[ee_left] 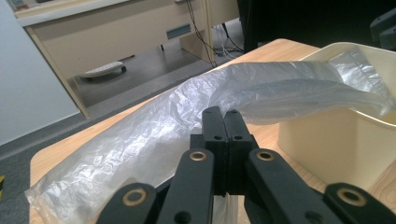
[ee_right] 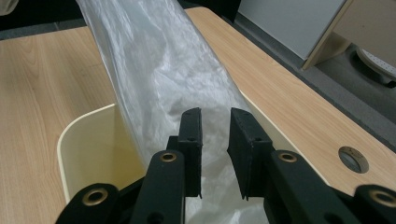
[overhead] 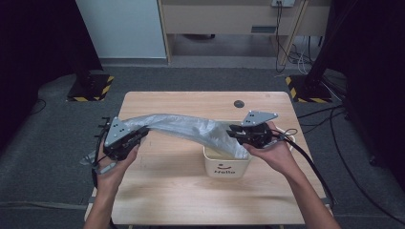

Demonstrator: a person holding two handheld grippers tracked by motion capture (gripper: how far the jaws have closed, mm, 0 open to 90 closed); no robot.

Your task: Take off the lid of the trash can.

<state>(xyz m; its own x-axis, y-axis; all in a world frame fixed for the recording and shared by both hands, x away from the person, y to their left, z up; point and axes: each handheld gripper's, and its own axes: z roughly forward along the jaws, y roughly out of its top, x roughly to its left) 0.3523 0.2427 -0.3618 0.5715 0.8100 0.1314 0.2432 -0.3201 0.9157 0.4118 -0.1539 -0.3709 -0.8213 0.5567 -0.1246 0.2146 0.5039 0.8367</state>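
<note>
Plastic bag (overhead: 184, 126): stretched between both grippers, one end in cream bin (overhead: 227, 167)
Left gripper (ee_left: 224, 122): jaws pinched on bag
Right gripper (ee_right: 215, 135): jaws narrowly parted, bag between

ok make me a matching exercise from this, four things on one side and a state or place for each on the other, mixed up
Things:
1. left claw
2. right claw
3. bag
4. bin

States or places:
A. cream, stands on the table with a smile printed on its front
B. jaws apart, plastic between them
C. clear plastic, stretched from one claw to the other, one end down in the bin
D. jaws pressed together, at the bag's end away from the bin

Pairs: 1-D, 2-B, 3-C, 4-A
</note>
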